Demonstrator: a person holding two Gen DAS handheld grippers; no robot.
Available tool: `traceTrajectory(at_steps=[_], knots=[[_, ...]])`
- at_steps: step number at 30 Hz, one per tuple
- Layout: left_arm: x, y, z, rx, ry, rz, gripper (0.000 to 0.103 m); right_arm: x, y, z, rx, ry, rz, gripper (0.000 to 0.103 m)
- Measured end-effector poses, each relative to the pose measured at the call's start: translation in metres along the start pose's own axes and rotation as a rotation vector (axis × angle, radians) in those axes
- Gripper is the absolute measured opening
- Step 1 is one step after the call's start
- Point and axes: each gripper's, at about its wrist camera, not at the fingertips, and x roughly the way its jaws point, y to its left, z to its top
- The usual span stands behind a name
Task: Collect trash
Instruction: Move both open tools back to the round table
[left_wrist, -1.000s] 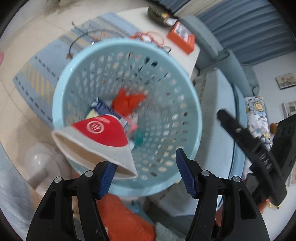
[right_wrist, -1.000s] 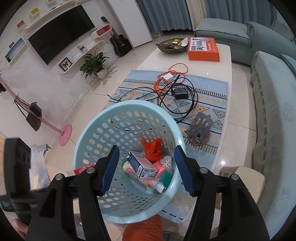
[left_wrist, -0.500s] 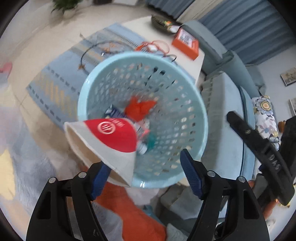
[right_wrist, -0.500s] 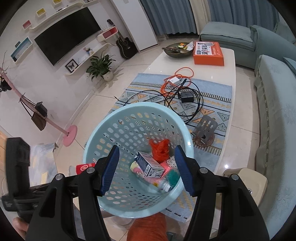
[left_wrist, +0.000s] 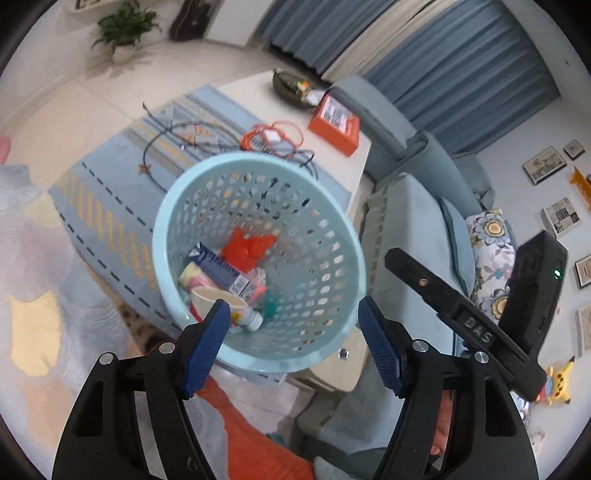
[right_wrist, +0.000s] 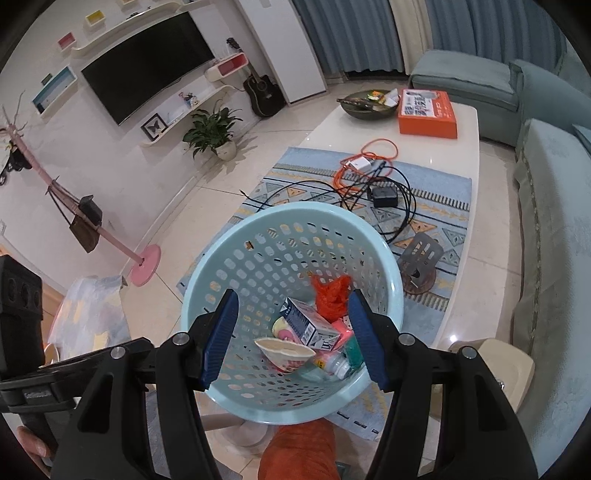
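Observation:
A light blue perforated basket (left_wrist: 334, 236) (right_wrist: 221, 266) stands in front of me. Inside lie a paper cup (left_wrist: 218, 299) (right_wrist: 284, 354), a blue and white carton (left_wrist: 221, 271) (right_wrist: 308, 325), a crumpled red bag (left_wrist: 247, 247) (right_wrist: 330, 295) and a small white bottle (left_wrist: 247, 319) (right_wrist: 332, 363). My left gripper (left_wrist: 293, 347) is open and empty above the basket's near rim. My right gripper (right_wrist: 291, 339) is open and empty, with its jaws either side of the basket's opening.
A coffee table (right_wrist: 436, 155) behind the basket carries an orange box (right_wrist: 426, 112), a dark bowl (right_wrist: 364, 105), cables (right_wrist: 373, 173) and a patterned blue mat (right_wrist: 436, 214). A blue sofa (right_wrist: 554, 221) runs along the right. A pink coat stand (right_wrist: 144, 264) stands left.
The paper cup has left my left gripper and now lies inside the basket. My left gripper has pulled back and up from the basket.

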Motion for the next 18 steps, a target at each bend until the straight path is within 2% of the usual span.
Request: traceTrajectory(at_steps=[4, 8, 12, 18], knots=[[-0.045, -0.009, -0.022, 0.063, -0.103, 0.012, 0.071, -0.016, 0.019, 0.002, -0.044, -0.033, 0.021, 0.058], [-0.099, -0.001, -0.047, 0.049, -0.219, 0.114, 0.071, -0.033, 0.054, 0.002, -0.102, -0.067, 0.071, 0.058], [-0.159, 0.027, -0.075, -0.044, -0.344, 0.205, 0.071, -0.042, 0.107, -0.006, -0.198, -0.073, 0.143, 0.058], [-0.247, 0.095, -0.119, -0.278, -0.518, 0.444, 0.071, -0.045, 0.207, -0.031, -0.399, -0.066, 0.276, 0.067]])
